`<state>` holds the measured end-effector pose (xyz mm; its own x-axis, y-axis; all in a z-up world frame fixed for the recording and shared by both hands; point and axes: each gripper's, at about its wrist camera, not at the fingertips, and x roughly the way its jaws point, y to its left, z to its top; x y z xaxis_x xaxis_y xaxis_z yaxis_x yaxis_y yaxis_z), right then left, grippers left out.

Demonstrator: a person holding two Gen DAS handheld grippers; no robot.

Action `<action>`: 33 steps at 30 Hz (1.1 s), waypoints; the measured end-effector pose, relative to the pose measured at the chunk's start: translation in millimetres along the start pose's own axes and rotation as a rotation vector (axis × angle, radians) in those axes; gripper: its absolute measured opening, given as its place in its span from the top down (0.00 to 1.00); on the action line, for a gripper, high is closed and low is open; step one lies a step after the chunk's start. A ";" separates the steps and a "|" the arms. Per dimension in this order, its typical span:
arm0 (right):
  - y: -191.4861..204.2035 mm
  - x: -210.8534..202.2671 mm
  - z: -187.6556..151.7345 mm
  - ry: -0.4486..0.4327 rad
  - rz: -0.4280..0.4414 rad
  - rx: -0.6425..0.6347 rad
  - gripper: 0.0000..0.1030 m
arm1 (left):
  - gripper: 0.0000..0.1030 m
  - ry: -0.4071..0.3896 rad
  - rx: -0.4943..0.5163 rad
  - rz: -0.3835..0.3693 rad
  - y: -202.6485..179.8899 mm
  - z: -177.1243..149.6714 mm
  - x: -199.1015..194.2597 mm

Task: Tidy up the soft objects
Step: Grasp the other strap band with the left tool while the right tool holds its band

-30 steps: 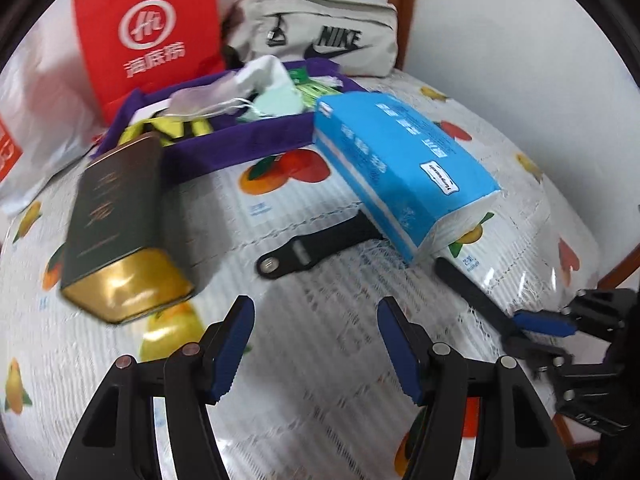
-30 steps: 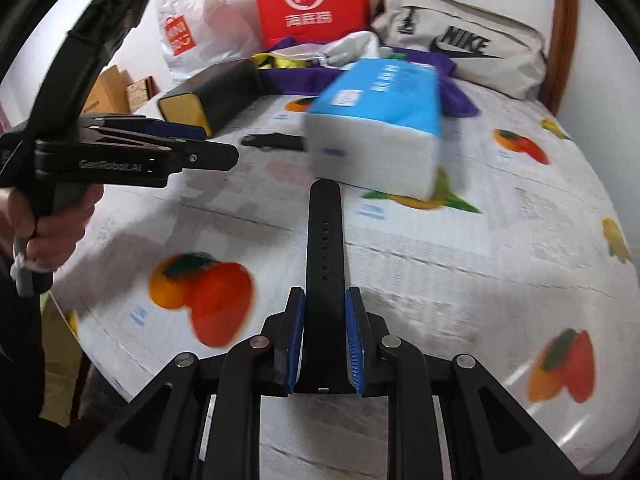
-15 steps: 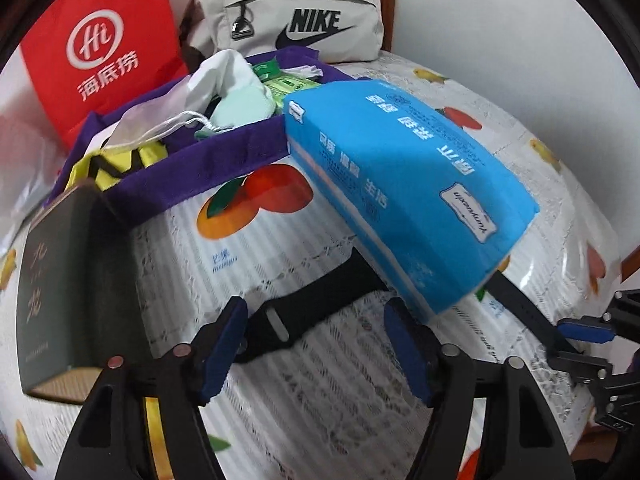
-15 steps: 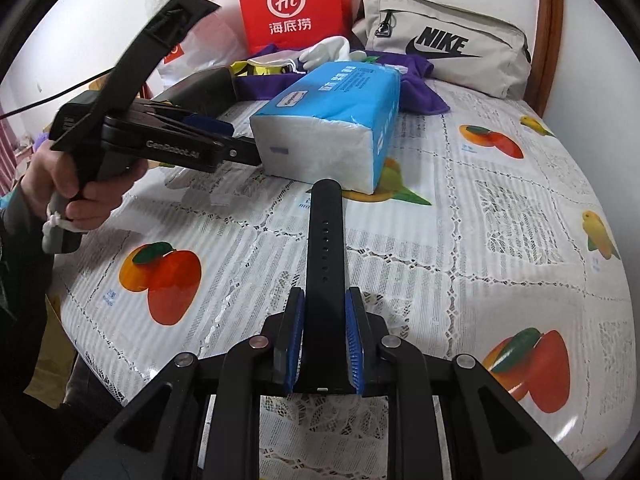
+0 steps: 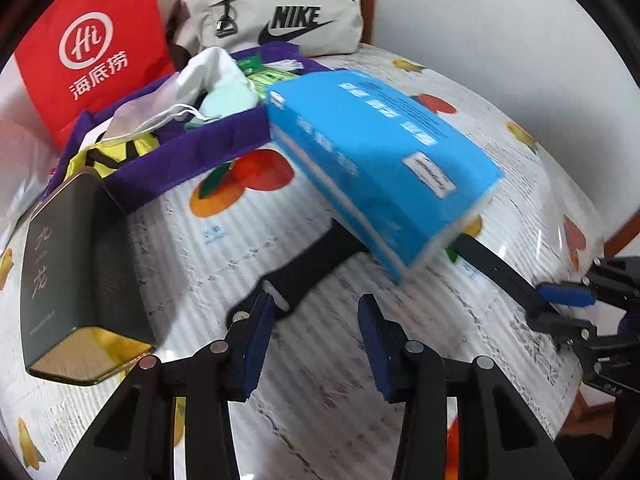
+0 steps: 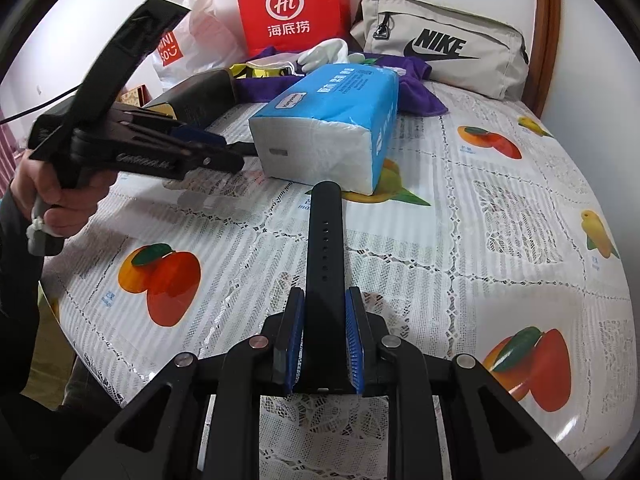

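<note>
A black watch strap half (image 5: 308, 272) lies on the fruit-print tablecloth, its far end under a blue tissue pack (image 5: 380, 184). My left gripper (image 5: 314, 332) hangs just over the strap's near end with its jaws closing. The strap end sits by the left fingertip (image 5: 262, 312), and the pads are not pressing on it. My right gripper (image 6: 322, 336) is shut on a second black strap half (image 6: 325, 240), which points at the tissue pack (image 6: 332, 120). That gripper (image 5: 560, 300) also shows at the right edge of the left wrist view. A hand (image 6: 56, 192) holds the left gripper (image 6: 236, 152).
A purple tray (image 5: 188, 156) of soft items sits behind the tissue pack. Beside it lies a dark tin box (image 5: 60, 260). A red paper bag (image 5: 92, 52), a beige Nike bag (image 5: 280, 20) and a white plastic bag (image 6: 176, 40) line the back. The table edge (image 6: 80, 344) curves at the left.
My left gripper has moved forward and down onto the near end of the lying strap, and its jaws have narrowed. The right gripper and its strap have stayed put.
</note>
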<state>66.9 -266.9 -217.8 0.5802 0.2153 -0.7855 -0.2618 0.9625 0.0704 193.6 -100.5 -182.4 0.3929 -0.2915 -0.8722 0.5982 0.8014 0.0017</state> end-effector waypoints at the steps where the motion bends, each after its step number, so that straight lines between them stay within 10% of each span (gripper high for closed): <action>1: -0.3 0.0 0.1 0.000 0.001 0.002 0.80 | 0.60 -0.005 0.010 0.013 -2.0 0.5 -0.7; 10: -0.1 0.0 0.0 0.000 -0.001 -0.001 0.80 | 0.37 -0.013 0.015 0.070 8.7 19.8 18.0; 18: -0.4 -0.4 0.3 0.001 -0.002 0.002 0.80 | 0.75 0.028 -0.011 -0.008 10.4 16.2 11.7; 25: 0.0 -1.8 0.4 0.006 0.001 0.001 0.80 | 0.74 0.043 0.012 0.007 0.3 4.4 3.9; 30: -0.6 -1.9 0.9 0.012 0.001 0.008 0.79 | 0.52 0.027 0.031 0.043 -0.4 12.1 10.0; 33: -0.8 -0.8 2.5 0.014 0.012 0.016 0.74 | 0.60 0.020 0.052 0.018 -4.3 14.9 13.7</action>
<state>68.6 -267.4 -215.7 0.5661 0.2242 -0.7933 -0.2558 0.9626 0.0895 206.8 -115.7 -187.1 0.3899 -0.2661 -0.8816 0.6268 0.7780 0.0424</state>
